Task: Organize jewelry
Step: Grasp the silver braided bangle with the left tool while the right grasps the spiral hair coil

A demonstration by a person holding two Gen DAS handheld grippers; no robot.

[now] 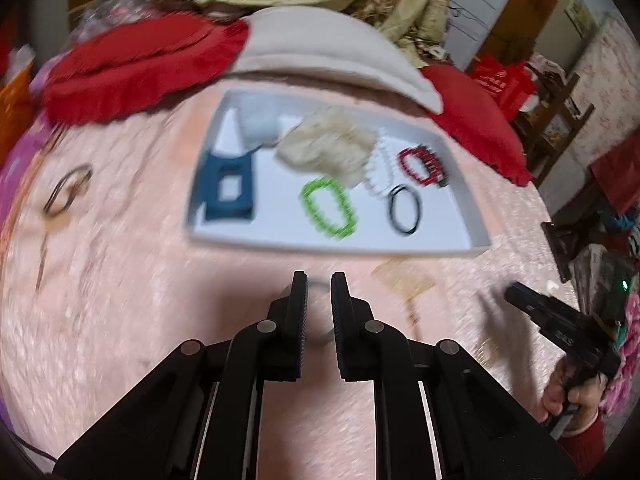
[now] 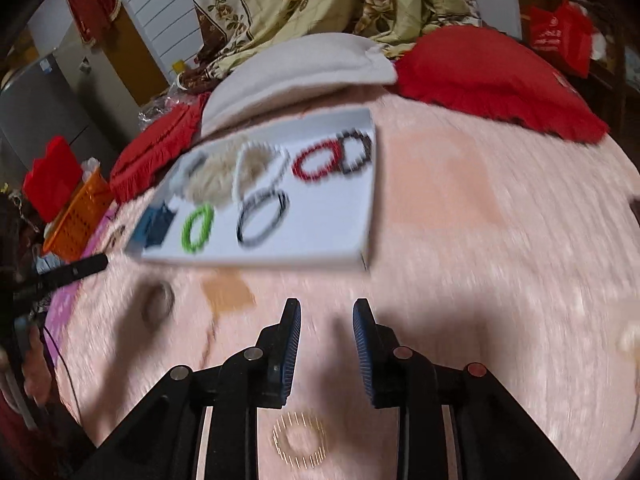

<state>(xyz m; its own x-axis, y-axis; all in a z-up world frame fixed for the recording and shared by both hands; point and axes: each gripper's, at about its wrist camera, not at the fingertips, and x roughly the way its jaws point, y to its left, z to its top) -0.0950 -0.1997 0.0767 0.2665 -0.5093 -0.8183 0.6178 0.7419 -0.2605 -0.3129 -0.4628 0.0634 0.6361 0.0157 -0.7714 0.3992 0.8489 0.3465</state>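
Note:
A white tray (image 1: 340,245) lies on the pink blanket with a green bracelet (image 1: 328,208), a black one (image 1: 405,208), a red one (image 1: 418,166), a white beaded one (image 1: 378,168) and a blue box (image 1: 230,188). My left gripper (image 1: 319,280) hovers in front of the tray, its jaws a narrow gap apart with nothing pinched. A grey ring (image 2: 158,304) lies on the blanket just beyond its tip. My right gripper (image 2: 327,308) is open and empty. A gold beaded bracelet (image 2: 300,444) lies on the blanket beneath it. Motion blurs both views.
Red pillows (image 1: 132,68) and a white pillow (image 1: 320,44) lie behind the tray. A floral quilt (image 2: 320,0) is heaped further back. An orange basket (image 2: 78,216) stands at the bed's left edge. A hand (image 1: 572,396) holds the right gripper.

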